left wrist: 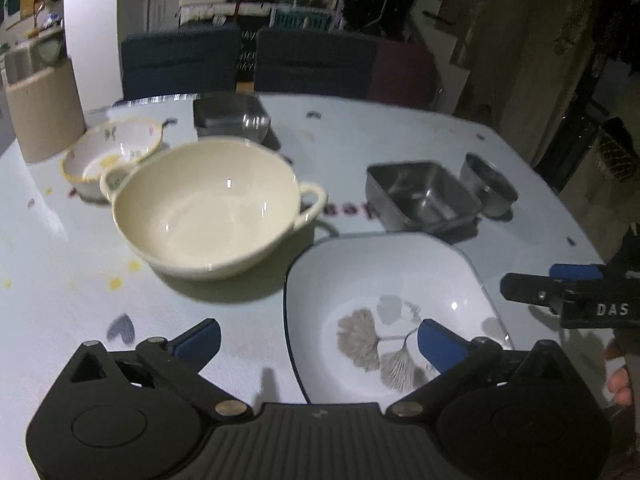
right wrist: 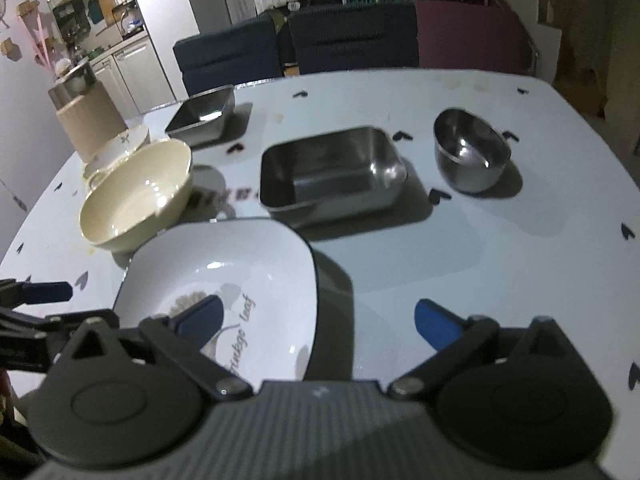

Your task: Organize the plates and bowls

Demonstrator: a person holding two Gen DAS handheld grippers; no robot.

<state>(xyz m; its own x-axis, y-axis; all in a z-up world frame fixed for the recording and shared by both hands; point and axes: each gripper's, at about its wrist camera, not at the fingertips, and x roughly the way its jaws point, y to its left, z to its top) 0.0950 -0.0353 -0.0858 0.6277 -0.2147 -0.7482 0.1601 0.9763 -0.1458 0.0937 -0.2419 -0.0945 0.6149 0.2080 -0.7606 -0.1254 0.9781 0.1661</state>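
Observation:
A white square bowl (left wrist: 384,304) (right wrist: 248,276) with a leaf print sits on the table right in front of both grippers. My left gripper (left wrist: 320,338) is open and straddles its left rim, one pad over the table and one over the inside. My right gripper (right wrist: 320,316) is open across the bowl's right rim, gripping nothing. Behind it stand a cream two-handled bowl (left wrist: 208,204) (right wrist: 136,200) and a small patterned bowl (left wrist: 112,152) (right wrist: 128,140). Each view shows one of the other gripper's fingers (left wrist: 552,280) (right wrist: 44,292) at its edge.
A steel rectangular tray (left wrist: 424,196) (right wrist: 332,176) and a round steel bowl (left wrist: 488,184) (right wrist: 468,152) stand to the right. A dark square tray (left wrist: 232,116) (right wrist: 204,112) is at the back, a beige cylinder (left wrist: 44,116) at far left. Chairs (left wrist: 180,60) line the far table edge.

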